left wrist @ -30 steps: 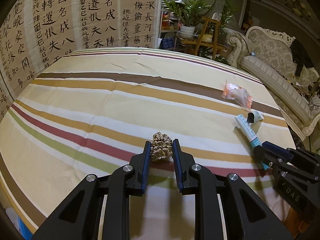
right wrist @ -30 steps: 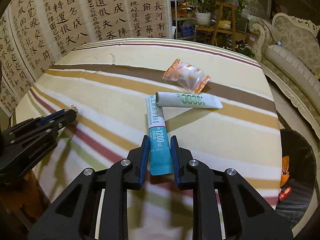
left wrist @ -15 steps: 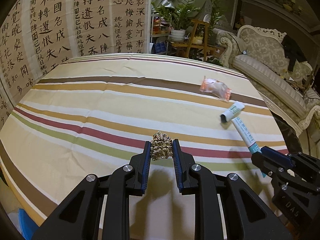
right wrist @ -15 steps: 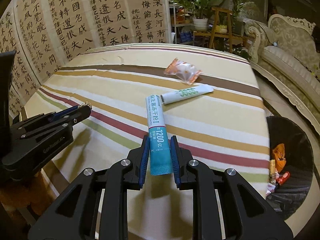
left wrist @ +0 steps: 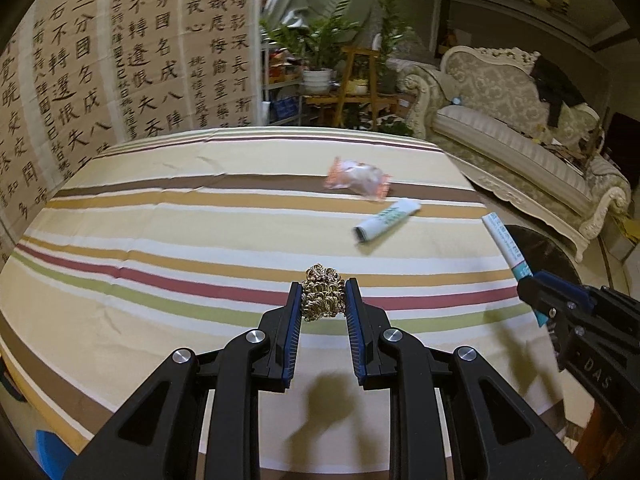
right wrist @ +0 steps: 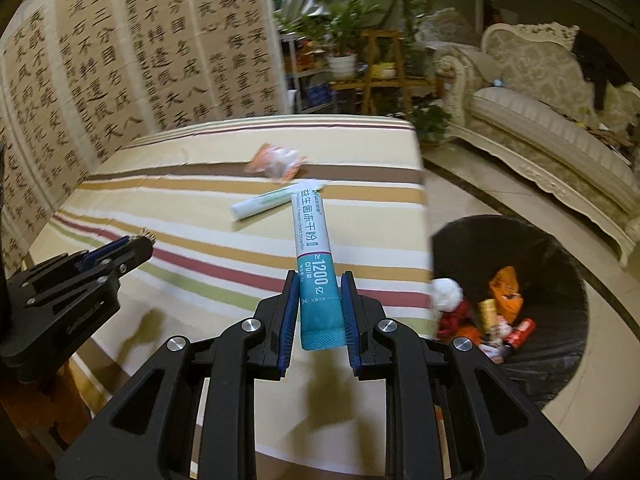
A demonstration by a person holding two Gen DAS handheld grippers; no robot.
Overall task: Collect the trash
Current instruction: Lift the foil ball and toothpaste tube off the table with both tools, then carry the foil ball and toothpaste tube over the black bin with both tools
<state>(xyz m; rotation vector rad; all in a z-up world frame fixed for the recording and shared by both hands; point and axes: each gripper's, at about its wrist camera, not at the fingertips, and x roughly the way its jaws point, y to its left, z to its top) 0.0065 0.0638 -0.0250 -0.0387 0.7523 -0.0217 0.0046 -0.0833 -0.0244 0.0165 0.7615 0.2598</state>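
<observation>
blue pads of the left hand-held gripper [left wrist: 323,300] press on a gold wire scourer [left wrist: 322,294], held clear above the striped surface [left wrist: 168,240] with its shadow on the cloth at 6 o'clock. in that view the right hand-held gripper [left wrist: 532,286] sits at 3 o'clock, a sachet sticking up out of it.

in the right wrist view the right hand-held gripper [right wrist: 320,300] is clamped on the teal end of a teal-and-white powder sachet [right wrist: 314,248], which points up toward 12 o'clock. the left hand-held gripper [right wrist: 140,242] shows at 9 o'clock. a white stick sachet with green print [right wrist: 264,202] lies on the surface at 11 o'clock from the held sachet's tip, and an orange-edged clear wrapper [right wrist: 276,162] lies just beyond it toward 12 o'clock. at 3 o'clock a black-lined trash bin [right wrist: 560,360] stands on the floor beside the surface's edge, with wrappers and a white ball of paper [right wrist: 446,294] inside.
</observation>
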